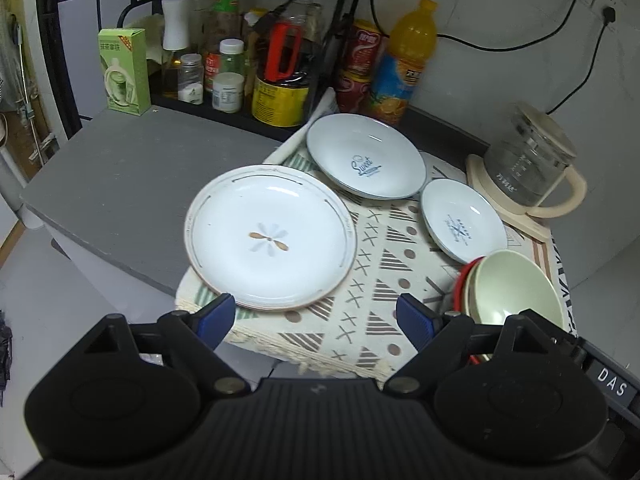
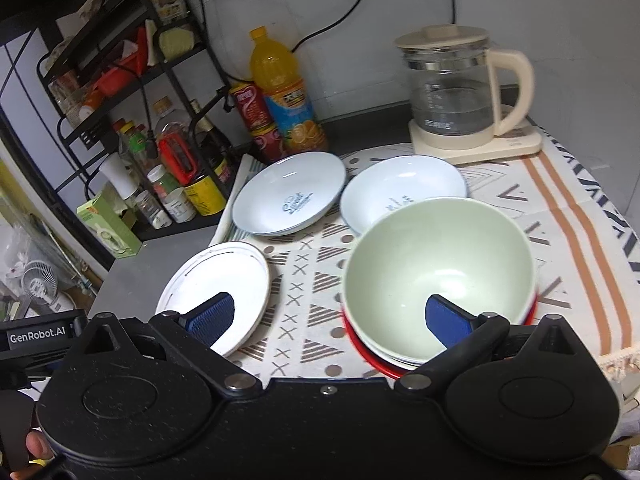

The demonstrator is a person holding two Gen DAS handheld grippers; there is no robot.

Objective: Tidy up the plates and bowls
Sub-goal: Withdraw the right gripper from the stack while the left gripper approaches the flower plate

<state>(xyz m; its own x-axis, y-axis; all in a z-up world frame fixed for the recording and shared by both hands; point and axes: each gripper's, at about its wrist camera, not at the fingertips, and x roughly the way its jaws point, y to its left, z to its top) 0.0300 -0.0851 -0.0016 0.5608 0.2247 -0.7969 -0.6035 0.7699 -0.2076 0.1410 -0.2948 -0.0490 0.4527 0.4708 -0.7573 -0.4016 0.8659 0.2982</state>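
Note:
A white plate with a flower print lies at the patterned cloth's left edge. Behind it sit a larger "Sweet" plate and a smaller white plate. A pale green bowl is nested in a stack with a red bowl at the bottom. My left gripper hangs open just in front of the flower plate, nothing between its blue pads. My right gripper is open wide, its right finger over the green bowl's near rim.
A glass kettle stands on its base at the back right. An orange drink bottle, red cans and a rack of jars line the back wall. Bare grey counter lies left of the cloth.

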